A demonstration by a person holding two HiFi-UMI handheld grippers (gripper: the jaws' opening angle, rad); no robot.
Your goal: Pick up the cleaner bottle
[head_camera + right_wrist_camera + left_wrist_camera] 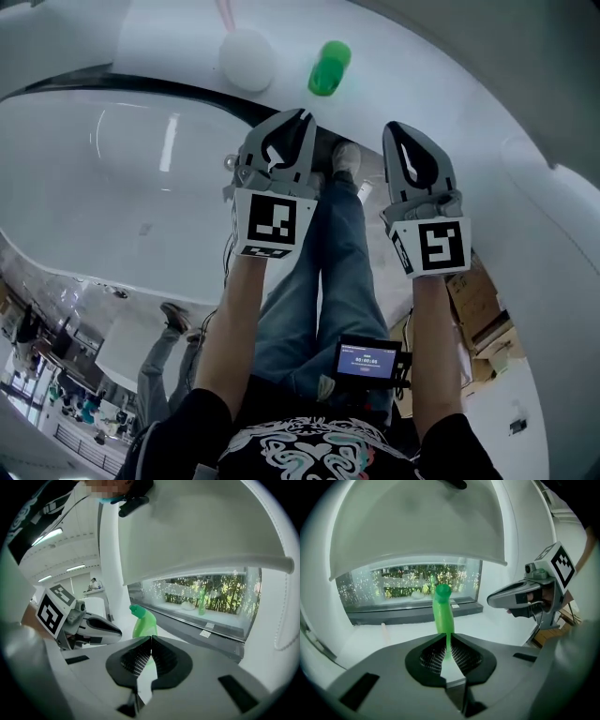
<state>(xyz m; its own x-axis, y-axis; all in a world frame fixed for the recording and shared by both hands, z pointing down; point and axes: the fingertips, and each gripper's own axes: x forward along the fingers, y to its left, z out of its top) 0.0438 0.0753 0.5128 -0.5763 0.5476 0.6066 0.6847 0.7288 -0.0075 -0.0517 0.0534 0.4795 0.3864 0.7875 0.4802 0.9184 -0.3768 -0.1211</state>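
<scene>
**A:** Where do we place the cleaner bottle point(328, 67) in the head view?

**B:** We place it at the top, green, on the white desk point(169, 37). It sits just right of a white round object point(247, 59), ahead of both tools and apart from them.

**A:** How do we label the left tool point(300, 120) and the right tool point(397, 131)?

**B:** We label them side by side, each held out on a forearm above the person's jeans point(328, 272), tips toward the desk.

**A:** What do we read for the left tool's jaws?

**B:** In the left gripper view we read them as brought together, ribbed pads meeting, with nothing gripped. The bottle point(443, 616) stands upright straight beyond them, in front of a window point(417, 585). The right tool point(490, 601) shows at the right.

**A:** And the right tool's jaws?

**B:** In the right gripper view we read the same: pads together, holding nothing. The bottle point(144, 624) stands beyond them, slightly left of centre, with the left tool point(119, 632) just left of it.
</scene>
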